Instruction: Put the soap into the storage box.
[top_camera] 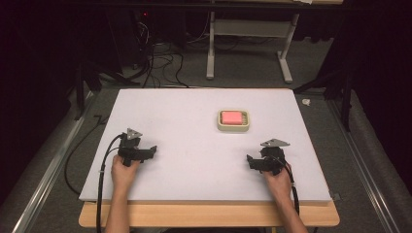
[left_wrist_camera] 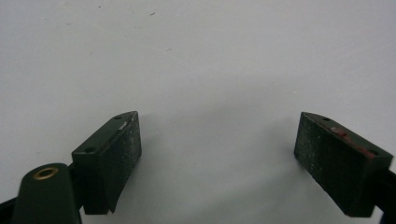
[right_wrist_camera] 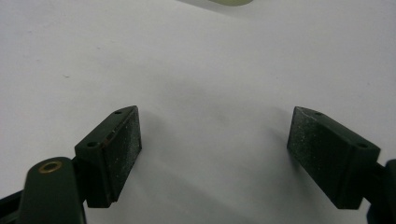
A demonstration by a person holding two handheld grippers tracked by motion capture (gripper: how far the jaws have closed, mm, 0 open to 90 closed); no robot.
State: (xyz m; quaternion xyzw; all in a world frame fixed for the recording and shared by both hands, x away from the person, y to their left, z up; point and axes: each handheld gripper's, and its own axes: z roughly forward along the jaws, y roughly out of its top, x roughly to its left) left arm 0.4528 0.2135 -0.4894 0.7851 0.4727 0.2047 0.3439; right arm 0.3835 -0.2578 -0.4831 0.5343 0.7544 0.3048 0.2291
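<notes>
A small cream tray (top_camera: 233,127) with a pink block (top_camera: 231,117) lying in it sits on the white worktop (top_camera: 194,111), right of the middle and somewhat nearer the far edge than the near one; nothing touches it, and it stands well apart from both grippers; in the right gripper view a sliver of its pale rim (right_wrist_camera: 231,2) shows at the top edge. The right gripper (top_camera: 248,160) rests low over the worktop near the near right corner, held in a hand (top_camera: 278,182) that comes in over the near edge, its tips pointing toward the middle; its jaws stand wide apart with bare white surface between them, gripping nothing. The left gripper (top_camera: 153,150) sits near the near left corner in the other hand (top_camera: 122,172), its tips also turned inward; its jaws are likewise spread wide and hold nothing; a black cable (top_camera: 101,179) trails from it over the near edge.
</notes>
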